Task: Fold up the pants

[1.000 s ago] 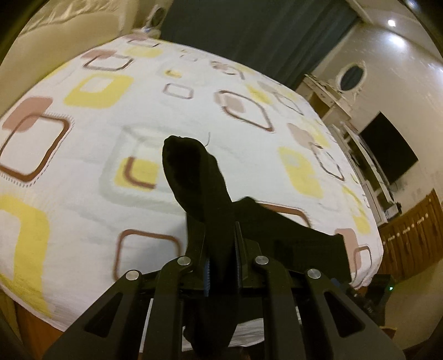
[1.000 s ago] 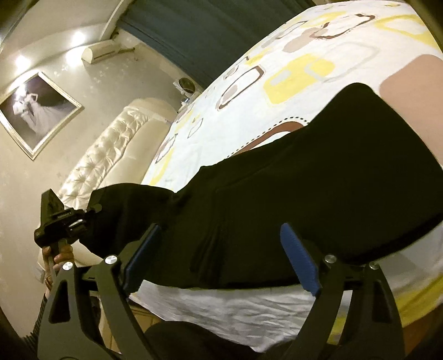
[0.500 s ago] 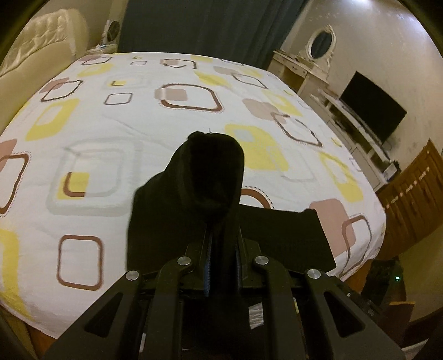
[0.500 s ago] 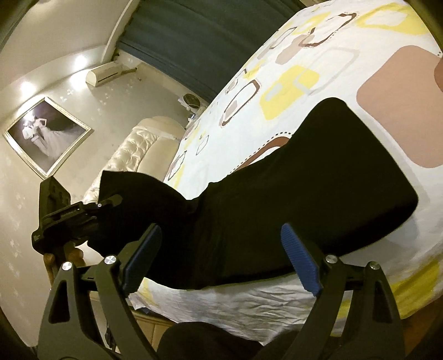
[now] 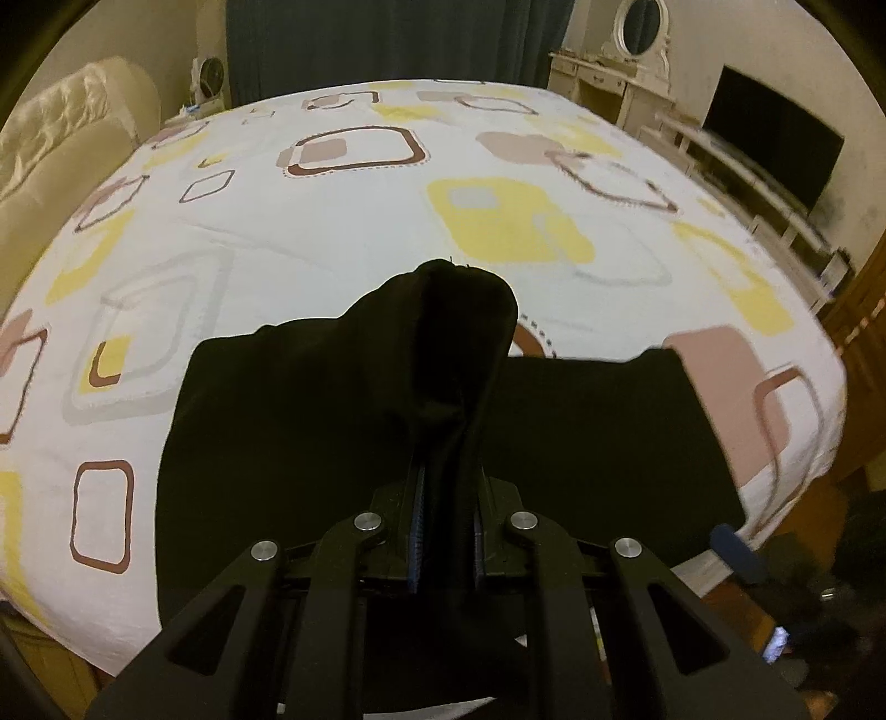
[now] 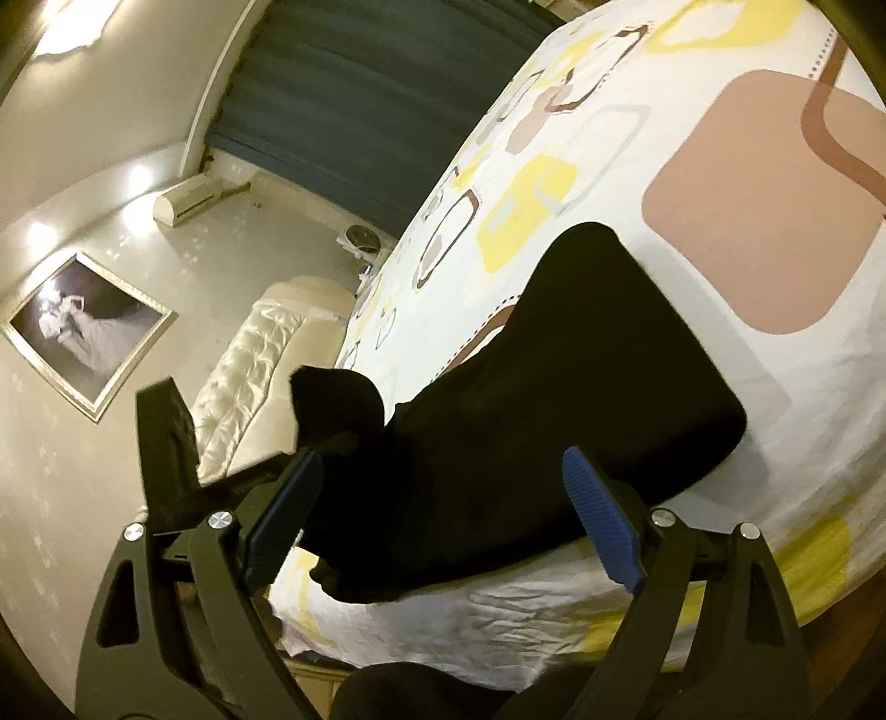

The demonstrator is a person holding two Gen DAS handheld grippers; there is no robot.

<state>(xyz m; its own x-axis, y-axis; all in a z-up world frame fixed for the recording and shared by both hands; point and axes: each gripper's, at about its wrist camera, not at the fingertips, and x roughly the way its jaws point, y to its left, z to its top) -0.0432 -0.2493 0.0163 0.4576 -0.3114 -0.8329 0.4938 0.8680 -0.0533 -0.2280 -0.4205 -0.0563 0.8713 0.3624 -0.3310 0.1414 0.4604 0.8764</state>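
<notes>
The black pants [image 5: 581,443] lay across the near edge of the bed [image 5: 332,232], on a white cover printed with yellow, brown and pinkish rounded squares. The left gripper [image 5: 447,531] was clamped on a bunch of the dark cloth: its two blue-lined pads were drawn close together with the fabric squeezed between them, and the cloth rose past the fingertips in a rounded hump that stood above the rest of the garment. To the right of that hump a flat, folded stretch of the pants ran toward the bed's right corner; to the left a broader dark panel spread over the cover and down to the mattress edge. The right gripper [image 6: 443,515] hung with its blue pads [image 6: 601,518] wide apart, just short of the bed's edge, and nothing was pressed between them; the pants showed in the gap beyond. In the right wrist view the left gripper [image 6: 310,437] appeared at the left with the lifted bunch of cloth at its tip, though its fingertips were too dark against the fabric to make out clearly. A cream tufted headboard [image 6: 249,376] stood behind it, with a framed picture [image 6: 88,332] on the wall. A dark curtain [image 5: 387,39] hung beyond the bed, and a television [image 5: 775,155] stood at the right.
</notes>
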